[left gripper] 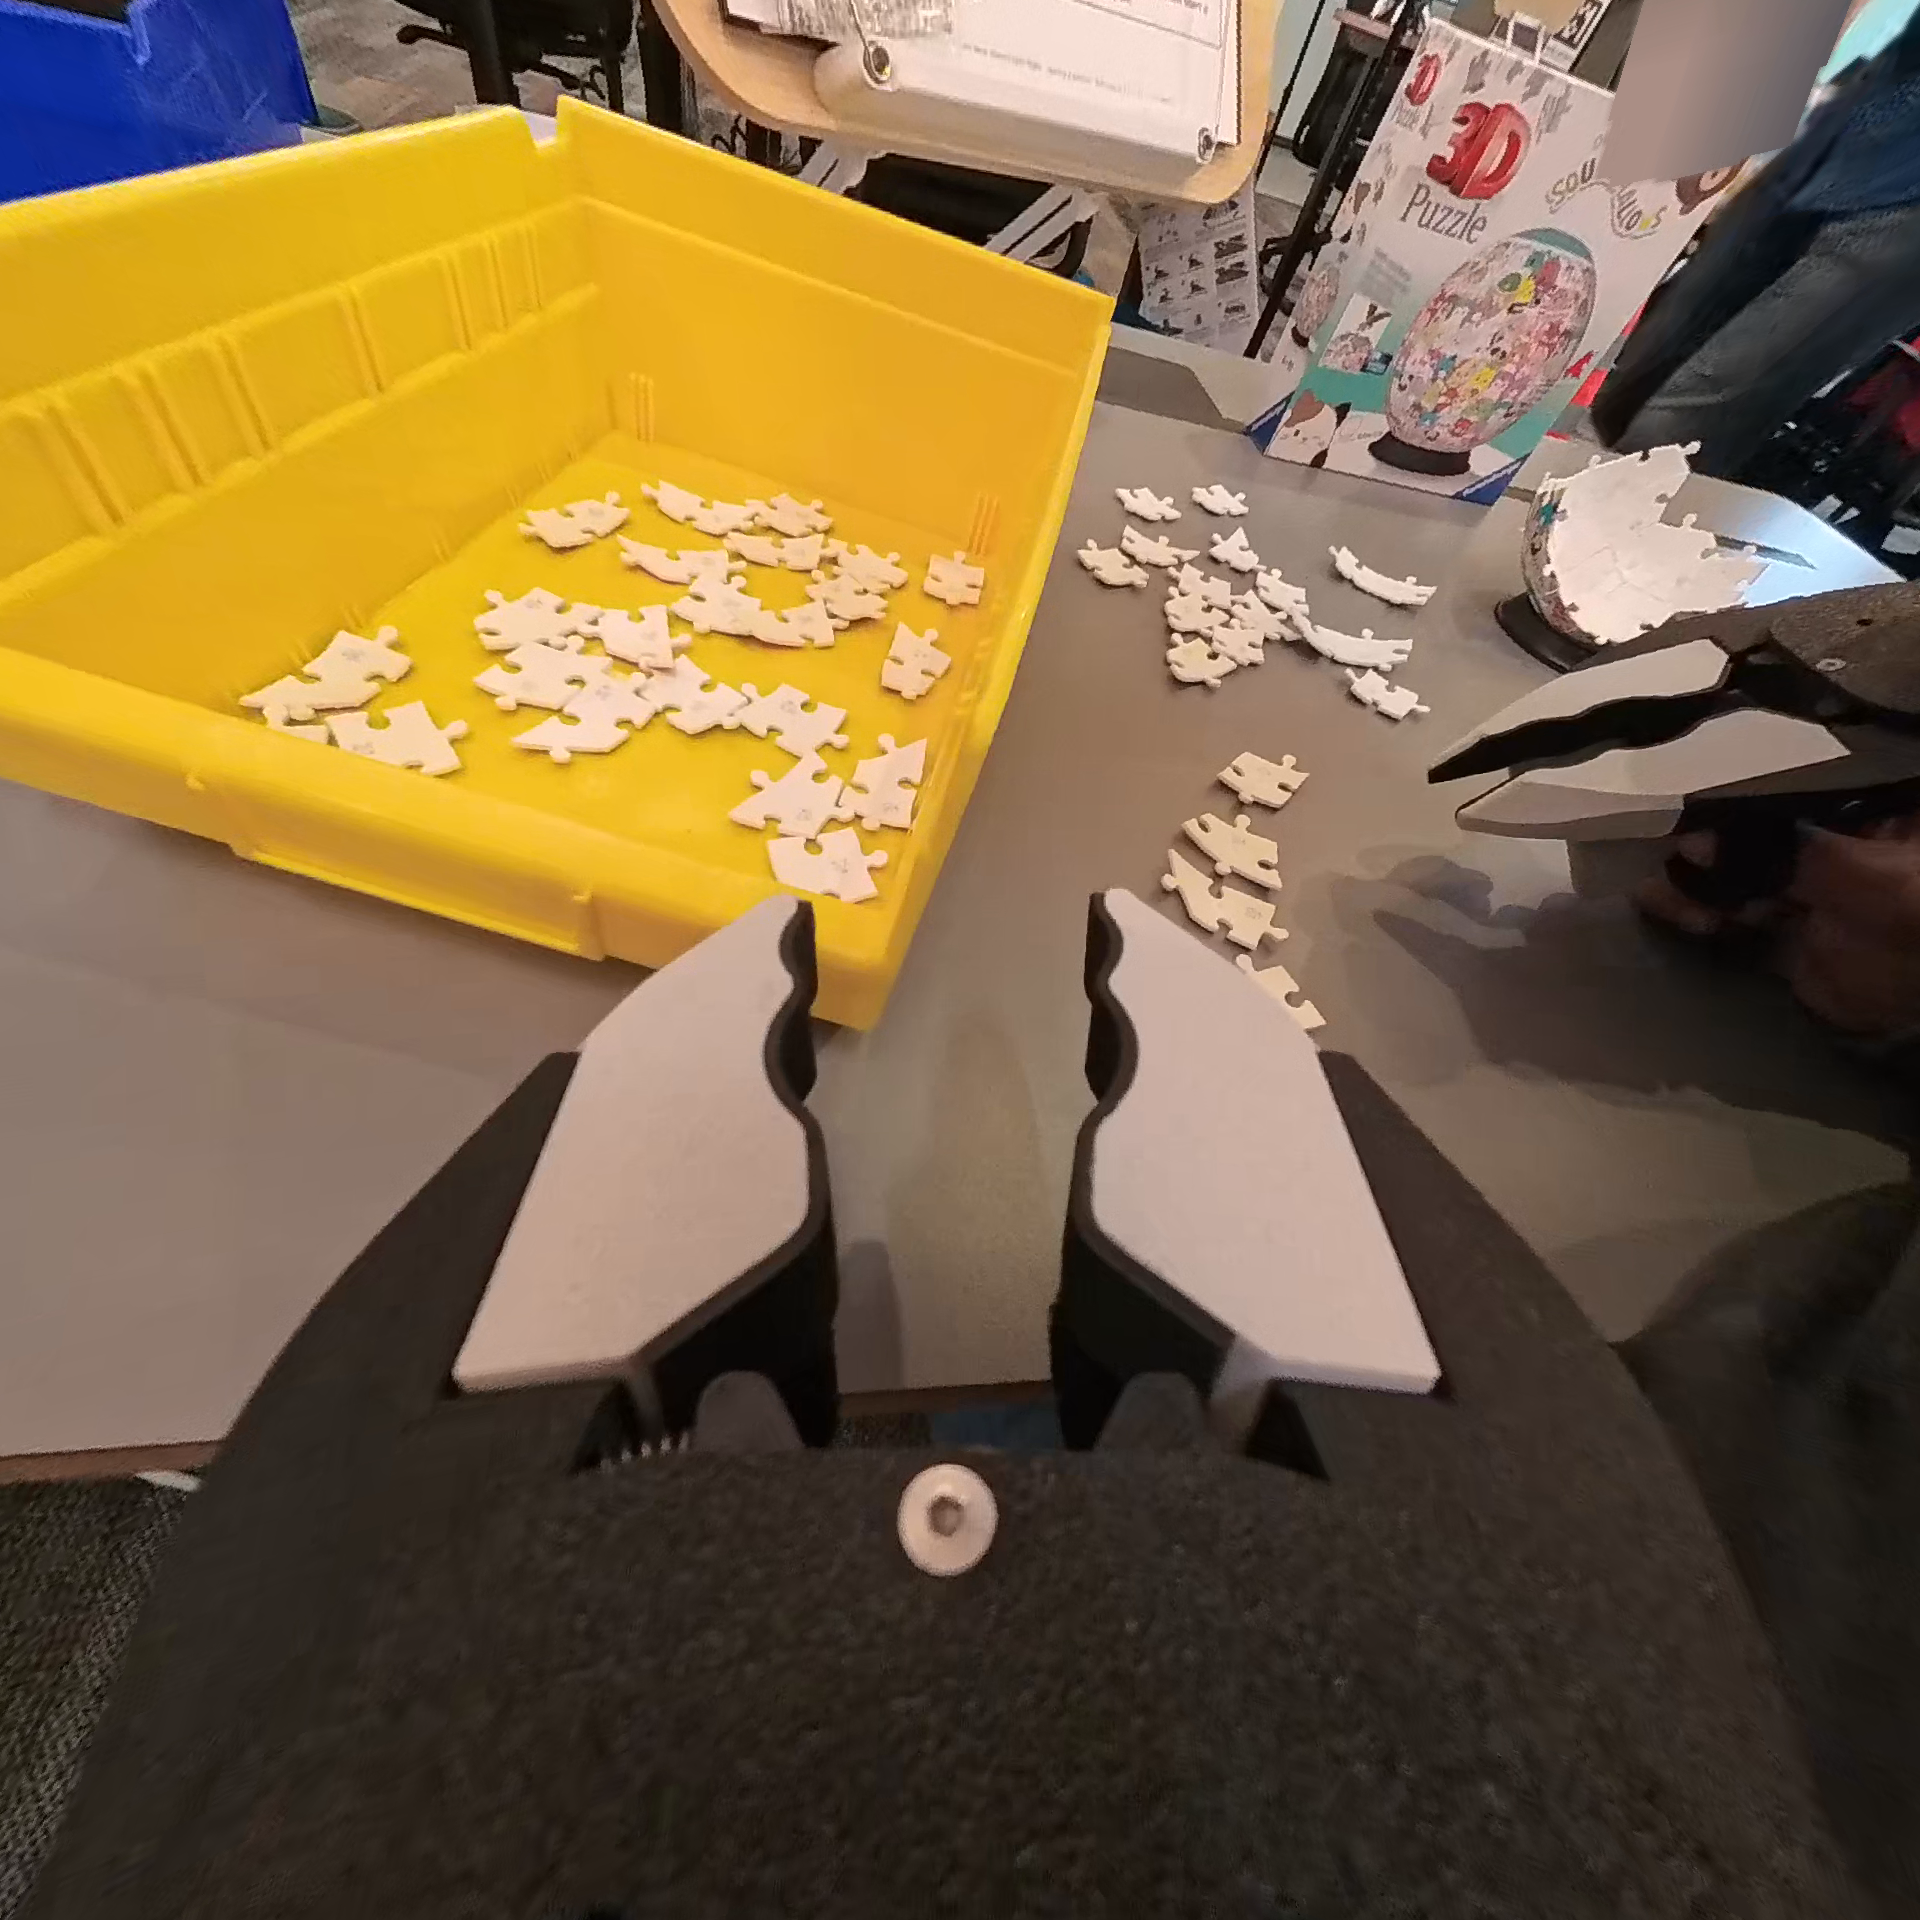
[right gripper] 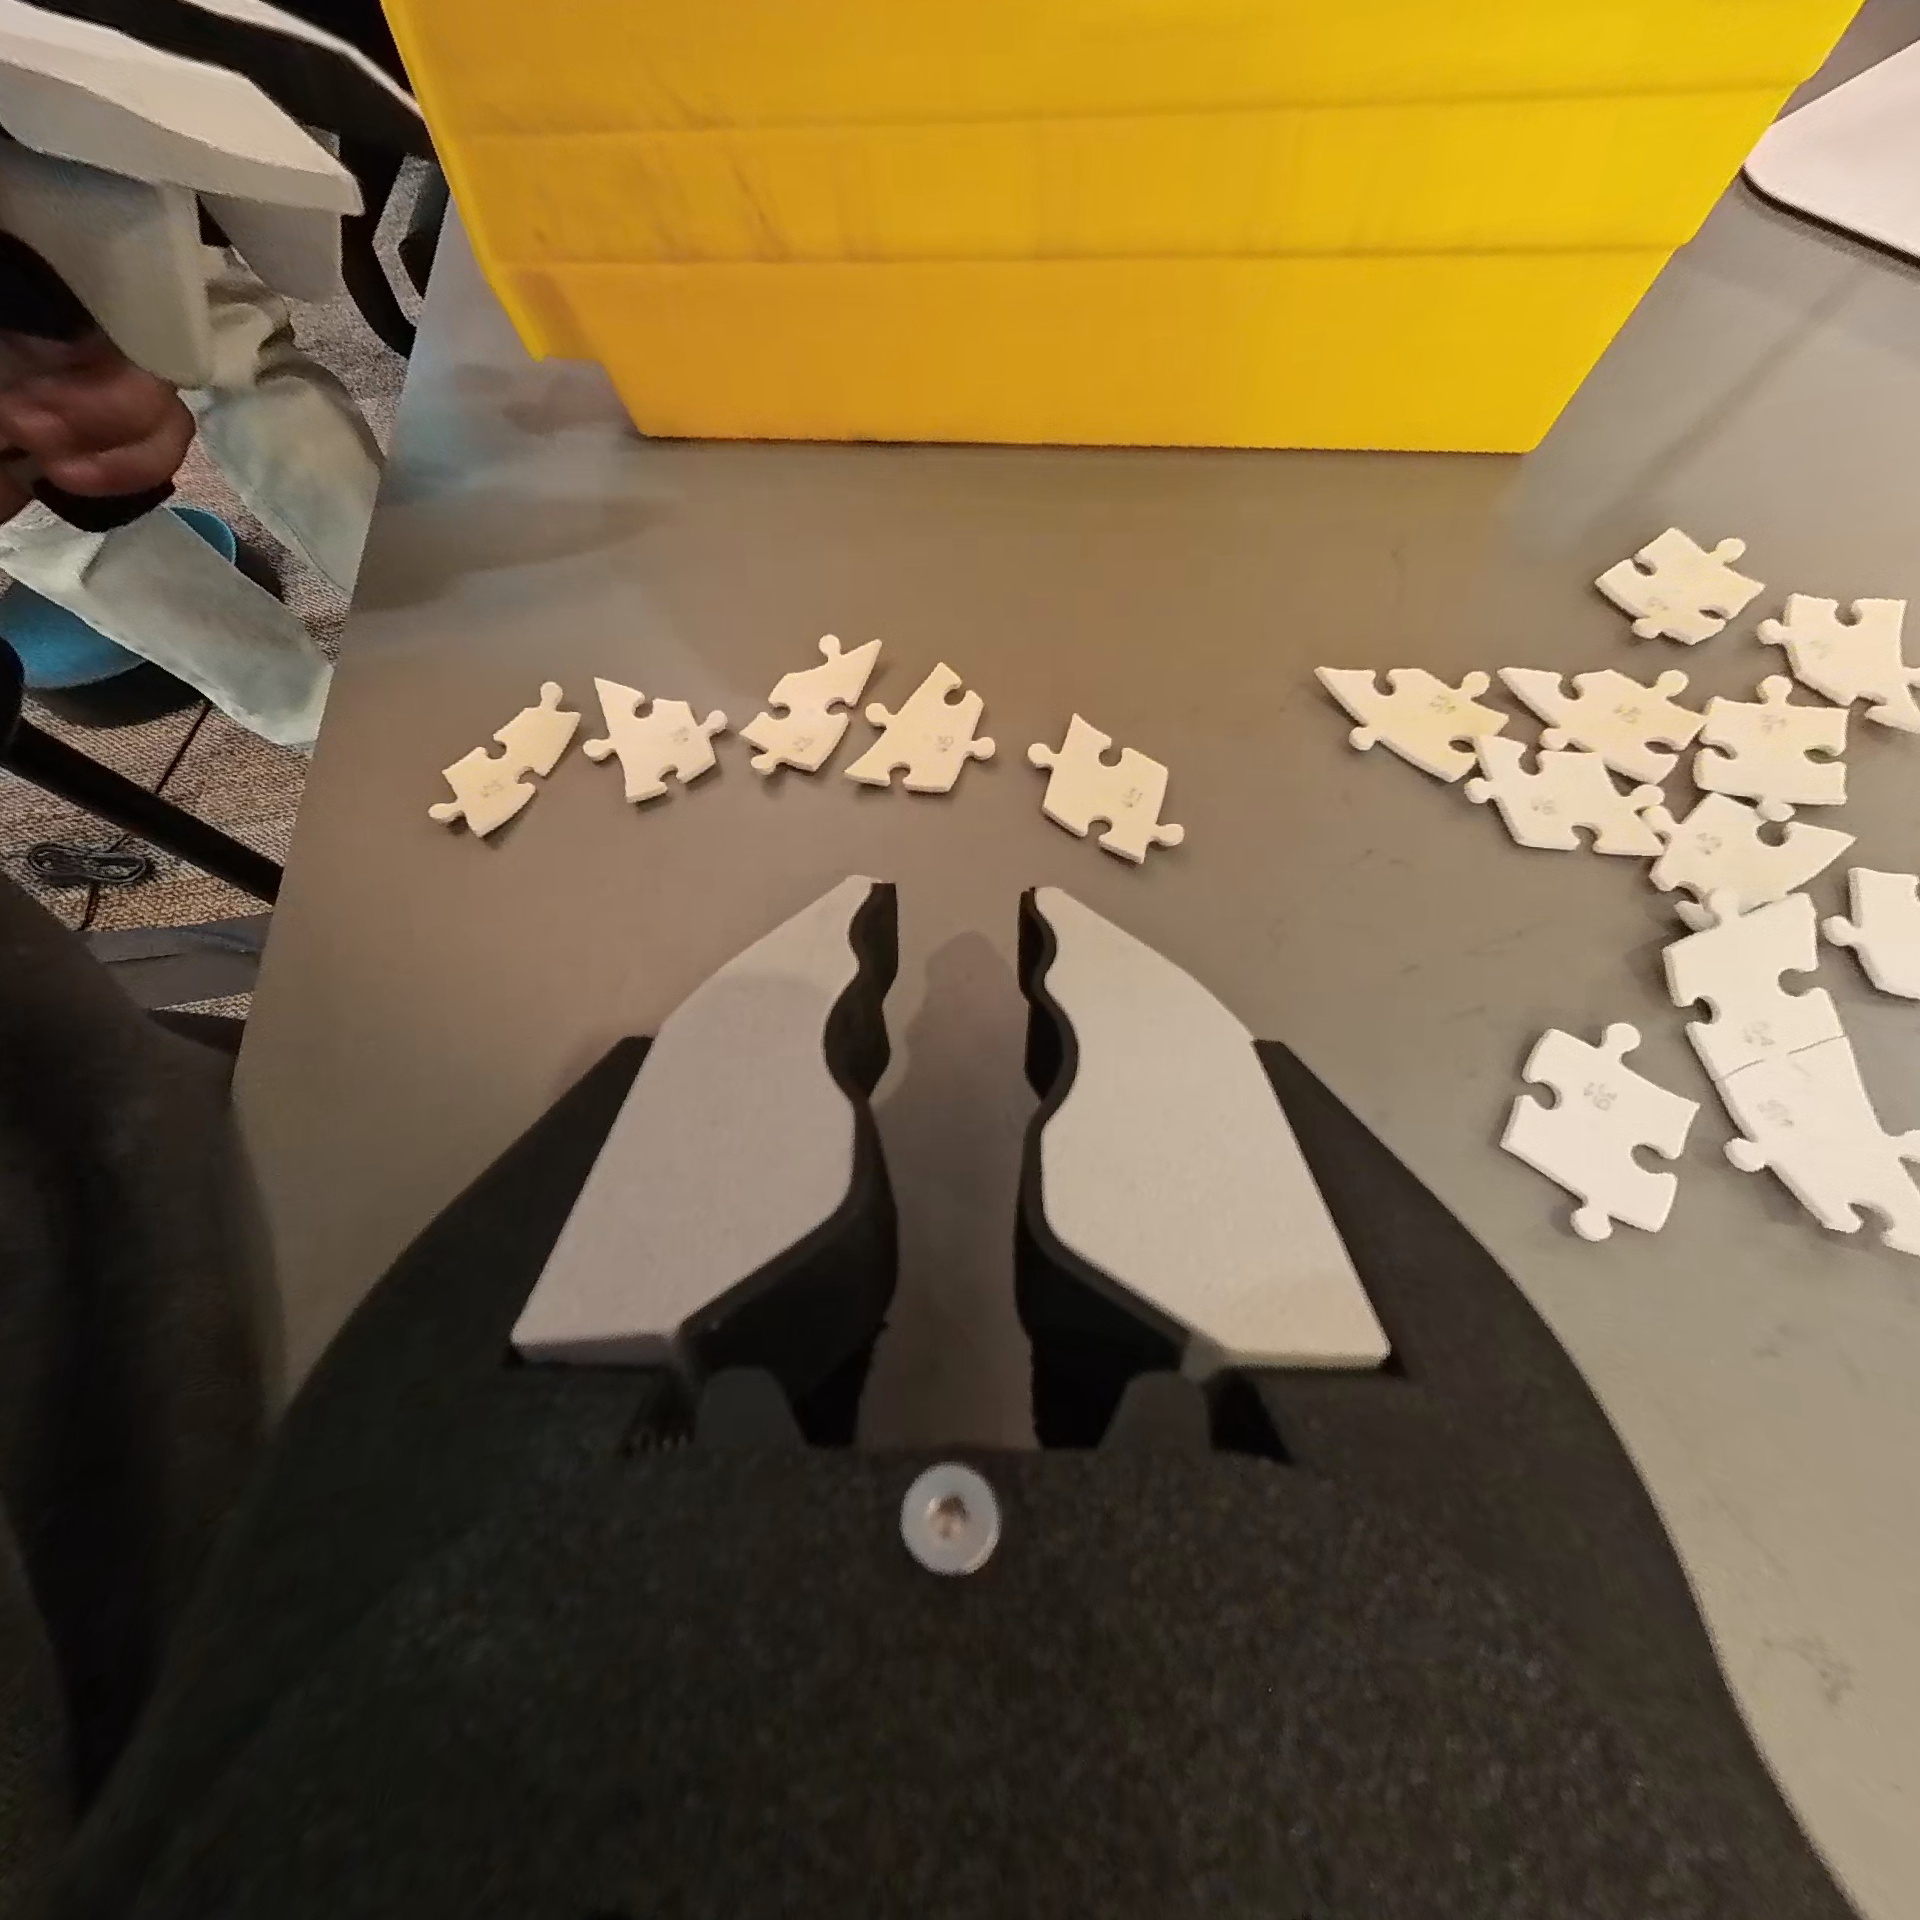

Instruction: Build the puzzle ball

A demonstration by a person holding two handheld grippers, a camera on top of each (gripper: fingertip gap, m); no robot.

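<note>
In the left wrist view, the left gripper (left gripper: 943, 914) hovers empty with jaws spread, just before the yellow bin (left gripper: 790, 343) of white pieces (left gripper: 665, 644); the half-built puzzle ball (left gripper: 1621, 556) sits far right. In the right wrist view, the right gripper (right gripper: 958, 894) is parted, empty, behind a row of 5 pieces (right gripper: 805, 732) on the grey table (right gripper: 1299, 540).

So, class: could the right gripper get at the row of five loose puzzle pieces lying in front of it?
Probably yes. The right gripper has its jaws open, empty and aimed at the row of five pieces, with only bare grey table between.
</note>
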